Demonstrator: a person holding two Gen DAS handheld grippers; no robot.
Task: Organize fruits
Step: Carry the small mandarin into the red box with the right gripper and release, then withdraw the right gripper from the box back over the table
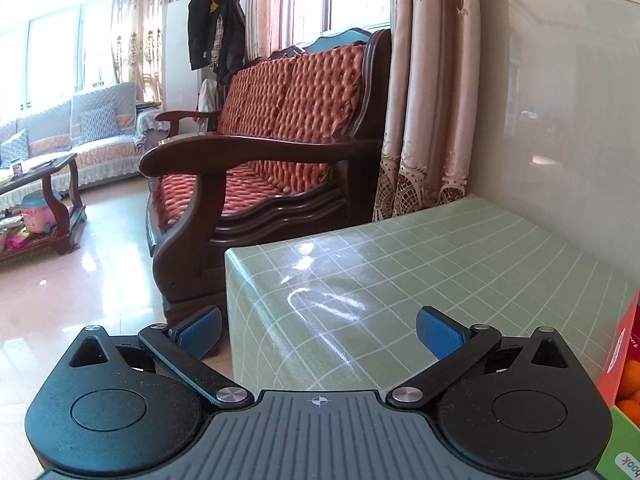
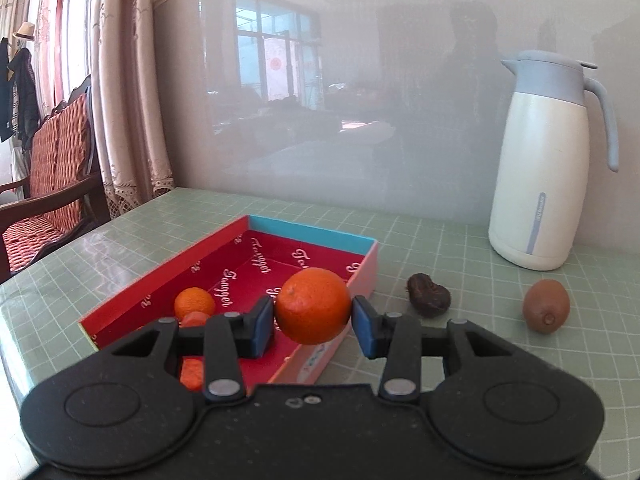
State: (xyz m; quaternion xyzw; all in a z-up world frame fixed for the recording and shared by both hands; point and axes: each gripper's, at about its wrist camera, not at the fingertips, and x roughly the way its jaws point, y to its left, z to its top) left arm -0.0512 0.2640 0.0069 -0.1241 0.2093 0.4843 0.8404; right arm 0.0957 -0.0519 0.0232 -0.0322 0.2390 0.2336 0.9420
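- Left wrist view: the left gripper (image 1: 319, 334) points slightly downward over the near corner of the green checked table (image 1: 420, 260), its blue pads spread wide with nothing between them.
- Off to the right of its right jaw, a box (image 1: 618, 356) is cut off by the frame edge, with only a sliver of orange fruit (image 1: 630, 376) showing (how many, I cannot tell). Past the jaws stands a wooden sofa (image 1: 272, 128).
- Right wrist view: the right gripper (image 2: 313, 322) tilts slightly down and pinches an orange (image 2: 313, 306) between its pads, held over the right edge of the red-lined box (image 2: 224, 248).
- Left of the left jaw, another orange (image 2: 195, 302) lies in the box; more orange pieces behind that finger are partly hidden.
- Only this view shows what lies on the table right of the right jaw: a dark brown fruit (image 2: 429, 294), a kiwi (image 2: 546, 306), and a white jug (image 2: 544, 160).
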